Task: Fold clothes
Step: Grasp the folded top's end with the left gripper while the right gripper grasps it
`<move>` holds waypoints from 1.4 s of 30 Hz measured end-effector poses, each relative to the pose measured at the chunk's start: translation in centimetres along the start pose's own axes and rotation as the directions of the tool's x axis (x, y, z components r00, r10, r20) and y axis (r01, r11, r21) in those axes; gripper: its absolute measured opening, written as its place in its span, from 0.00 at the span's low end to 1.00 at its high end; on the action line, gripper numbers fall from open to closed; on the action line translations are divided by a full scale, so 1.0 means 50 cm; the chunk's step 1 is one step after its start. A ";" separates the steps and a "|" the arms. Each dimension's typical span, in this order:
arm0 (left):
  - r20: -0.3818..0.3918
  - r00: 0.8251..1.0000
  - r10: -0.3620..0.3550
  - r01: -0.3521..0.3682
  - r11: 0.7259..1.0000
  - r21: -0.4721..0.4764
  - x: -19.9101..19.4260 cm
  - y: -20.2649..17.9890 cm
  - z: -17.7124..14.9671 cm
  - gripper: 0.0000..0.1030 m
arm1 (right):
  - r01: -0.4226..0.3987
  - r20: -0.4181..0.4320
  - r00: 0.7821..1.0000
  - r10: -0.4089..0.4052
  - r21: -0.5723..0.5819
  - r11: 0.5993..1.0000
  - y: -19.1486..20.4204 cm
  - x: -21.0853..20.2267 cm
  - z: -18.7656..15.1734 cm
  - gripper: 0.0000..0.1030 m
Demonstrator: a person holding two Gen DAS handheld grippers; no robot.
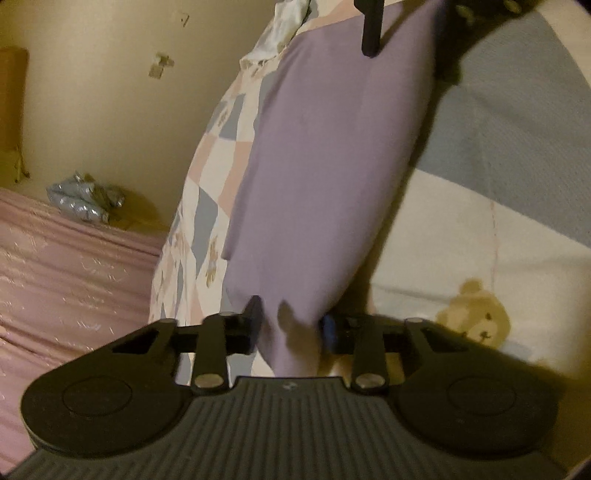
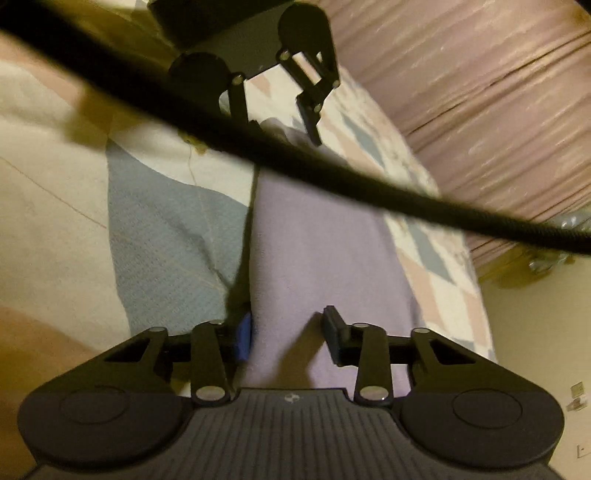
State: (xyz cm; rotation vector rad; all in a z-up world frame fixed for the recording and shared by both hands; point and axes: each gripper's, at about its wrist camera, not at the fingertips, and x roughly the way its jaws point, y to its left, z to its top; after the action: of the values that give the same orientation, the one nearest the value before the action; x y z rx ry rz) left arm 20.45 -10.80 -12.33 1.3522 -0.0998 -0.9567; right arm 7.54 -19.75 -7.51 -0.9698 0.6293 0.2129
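A bed (image 1: 480,229) covered by a patchwork quilt of cream, grey-blue and pink panels fills most of both views. A teddy-bear print (image 1: 476,314) is seen on one cream panel of the quilt. A pink pleated valance (image 1: 66,266) is seen beside the bed, below a beige wall (image 1: 110,92).

A lilac garment (image 1: 314,184) is laid flat and lengthwise on the quilt, stretched as a long folded strip between the two tools. In the left wrist view it runs from the left tool (image 1: 291,321) up to the top of the frame, where a finger of the right tool (image 1: 371,33) is seen at its far end. In the right wrist view the same strip extends from the right tool (image 2: 288,332) to the left tool (image 2: 288,122) at the far end.

A black cable (image 2: 332,177) is seen crossing the right wrist view diagonally, blurred and close to the lens.

The left tool is held partly open, with the near end of the garment lying between its fingers; the cloth is not pinched. The right tool is likewise held partly open, its blue-padded fingers (image 2: 243,336) set either side of the garment's other end, with nothing clamped.

A crumpled silvery wrapper (image 1: 85,199) is seen by the wall.
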 end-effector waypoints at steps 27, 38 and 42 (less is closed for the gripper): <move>-0.195 0.979 -0.051 0.013 0.982 -0.190 -0.228 -0.092 0.237 0.03 | 0.106 0.033 0.994 -0.102 -0.161 0.981 -0.041 -0.091 -0.174 0.07; -0.246 0.965 -0.087 0.016 0.960 -0.279 -0.218 -0.108 0.220 0.03 | 0.057 0.063 0.997 -0.051 -0.092 0.994 -0.052 -0.083 -0.199 0.15; -0.258 0.961 -0.103 0.011 0.943 -0.332 -0.215 -0.099 0.220 0.03 | 0.060 0.107 0.993 -0.052 -0.068 0.996 -0.058 -0.091 -0.198 0.15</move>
State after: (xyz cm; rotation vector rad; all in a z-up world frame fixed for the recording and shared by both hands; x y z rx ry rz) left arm 4.78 -12.13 -8.69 1.1663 0.3003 -0.7854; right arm 1.17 -29.06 -6.83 -1.0369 0.5002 0.2361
